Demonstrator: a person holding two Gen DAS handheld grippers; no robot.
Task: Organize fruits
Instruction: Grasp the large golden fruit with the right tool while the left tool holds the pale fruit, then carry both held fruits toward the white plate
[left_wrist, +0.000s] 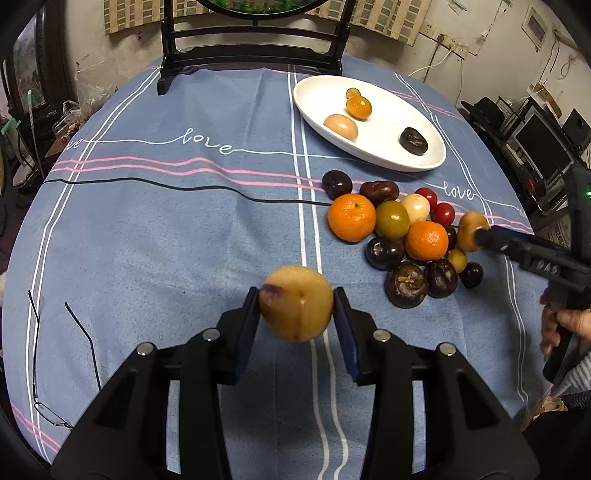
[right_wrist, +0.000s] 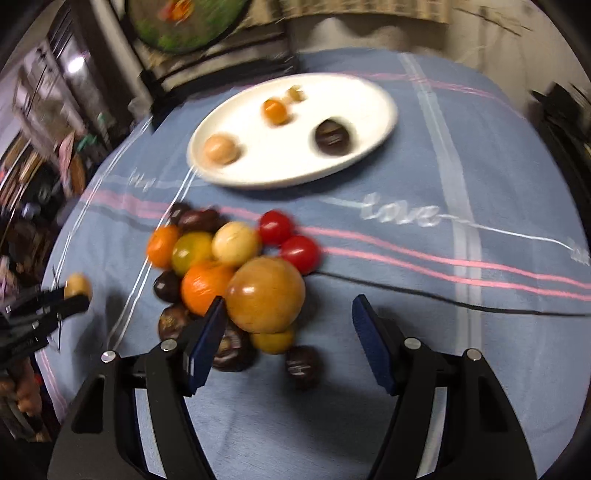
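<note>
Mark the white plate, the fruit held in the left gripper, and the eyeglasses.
white plate (left_wrist: 373, 147): left wrist view, bare centre.
yellow-brown fruit (left_wrist: 295, 302): left wrist view, front face.
eyeglasses (left_wrist: 55, 415): left wrist view, lens frame.

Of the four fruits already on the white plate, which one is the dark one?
The dark purple-brown fruit at the plate's right end, alone. The others are lighter: an orange one, a tan one, a small greenish one.

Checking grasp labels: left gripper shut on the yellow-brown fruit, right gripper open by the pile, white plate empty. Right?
Not quite: the white plate is not empty. The left wrist view shows four fruits on it. The rest holds: left gripper shut on the yellow-brown fruit, right gripper open by the pile.
</note>
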